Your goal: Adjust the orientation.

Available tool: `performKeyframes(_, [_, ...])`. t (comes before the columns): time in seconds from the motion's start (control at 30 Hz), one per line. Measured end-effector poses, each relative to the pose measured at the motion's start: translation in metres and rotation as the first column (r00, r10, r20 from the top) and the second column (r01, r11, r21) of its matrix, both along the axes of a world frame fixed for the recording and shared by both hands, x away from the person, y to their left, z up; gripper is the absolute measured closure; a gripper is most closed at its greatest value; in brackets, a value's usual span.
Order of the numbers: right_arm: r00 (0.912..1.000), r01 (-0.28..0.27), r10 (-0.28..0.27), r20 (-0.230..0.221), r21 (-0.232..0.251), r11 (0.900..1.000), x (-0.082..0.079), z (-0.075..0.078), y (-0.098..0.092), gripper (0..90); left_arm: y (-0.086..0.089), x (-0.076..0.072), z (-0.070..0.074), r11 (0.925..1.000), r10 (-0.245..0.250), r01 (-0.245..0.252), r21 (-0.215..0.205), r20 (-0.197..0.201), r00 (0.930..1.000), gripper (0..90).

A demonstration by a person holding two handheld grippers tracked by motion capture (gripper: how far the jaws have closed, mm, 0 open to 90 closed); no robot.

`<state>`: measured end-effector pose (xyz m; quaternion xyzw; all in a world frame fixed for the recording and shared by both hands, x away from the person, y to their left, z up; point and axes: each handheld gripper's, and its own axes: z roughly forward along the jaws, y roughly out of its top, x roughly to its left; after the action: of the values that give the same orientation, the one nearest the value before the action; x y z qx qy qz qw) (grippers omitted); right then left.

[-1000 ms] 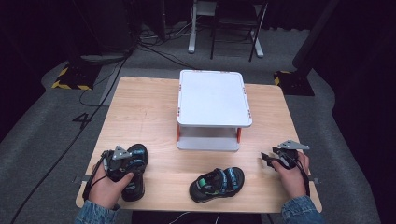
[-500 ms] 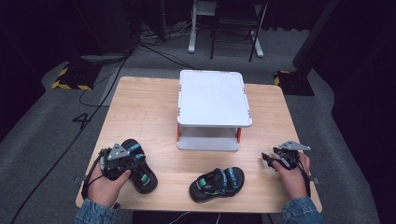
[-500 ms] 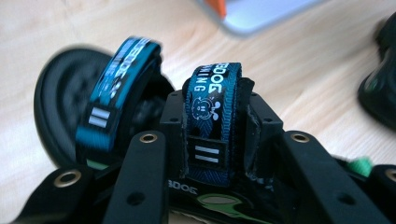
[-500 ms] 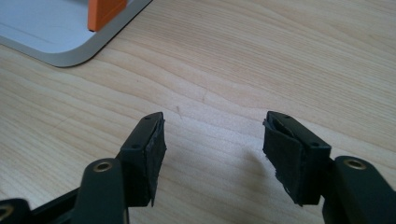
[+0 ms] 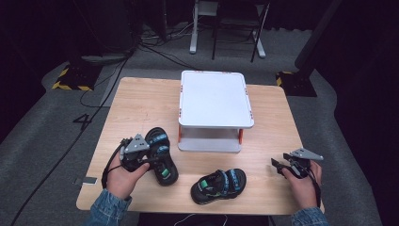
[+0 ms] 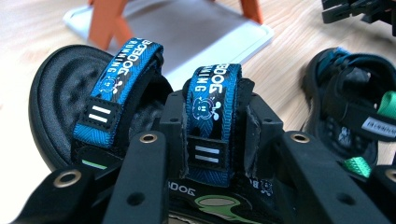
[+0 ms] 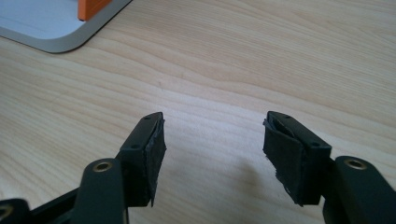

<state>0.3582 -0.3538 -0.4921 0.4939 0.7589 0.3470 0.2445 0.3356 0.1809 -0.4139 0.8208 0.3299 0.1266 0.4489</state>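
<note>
On the wooden bench [image 5: 141, 103], the left gripper [image 6: 212, 154] is clamped on one sandal's [image 5: 160, 155] strap, the other sandal [image 5: 219, 185] waits by the white rack [image 5: 214, 99], and the right gripper [image 7: 212, 154] is apart, holding nothing.

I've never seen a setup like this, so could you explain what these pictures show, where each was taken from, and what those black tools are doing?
A person sits at a wooden table holding a two-jaw gripper in each hand. One camera looks down from above; the others ride on the grippers, looking along their black jaws. The left gripper has just closed on a strap of a black-and-blue sandal. The right gripper is open over bare wood. A second sandal lies near the front edge, and a white stand with orange legs sits mid-table.
</note>
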Motion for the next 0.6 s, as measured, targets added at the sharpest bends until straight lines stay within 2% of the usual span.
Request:
performKeyframes(0.1, [1.0,0.009,-0.009,0.001,0.001,1.0,-0.004,0.0,-0.004,39.9,-0.007,0.005,0.002,0.9995,-0.025,0.025,-0.017,-0.003,0.9997,66.1])
performKeyframes(0.2, [0.9995,0.033,-0.033,0.001,0.0,0.999,-0.012,0.0,-0.011,39.8,-0.017,0.015,0.002,0.9959,-0.074,0.073,-0.055,-0.019,0.9971,66.1])
performKeyframes(0.23, [0.9992,0.039,-0.039,-0.001,0.0,0.999,-0.014,0.0,-0.012,39.8,-0.019,0.018,0.002,0.9951,-0.088,0.087,-0.047,-0.008,0.9961,66.1])
performKeyframes(0.27, [0.9991,0.042,-0.042,0.003,0.001,0.999,-0.016,0.0,-0.014,39.8,-0.022,0.019,0.001,0.9931,-0.101,0.099,-0.063,-0.021,0.9947,66.1])
performKeyframes(0.37, [0.9987,0.05,-0.05,0.002,0.002,0.999,-0.02,-0.001,-0.016,39.8,-0.026,0.023,0.001,0.9907,-0.124,0.123,-0.059,-0.017,0.9921,66.1])
performKeyframes(0.4, [0.9981,0.062,-0.062,0.003,0.003,0.998,-0.023,-0.001,-0.018,39.8,-0.032,0.026,0.002,0.9874,-0.15,0.149,-0.052,-0.01,0.9886,66.0])
performKeyframes(0.5, [0.9979,0.065,-0.065,0.001,0.003,0.998,-0.026,-0.001,-0.02,39.8,-0.038,0.029,0.002,0.9838,-0.173,0.173,-0.048,-0.003,0.9849,66.0])
performKeyframes(0.6, [0.9968,0.08,-0.08,0.001,0.004,0.997,-0.032,-0.001,-0.024,39.7,-0.048,0.033,0.001,0.9754,-0.218,0.218,-0.032,-0.003,0.9758,65.9])
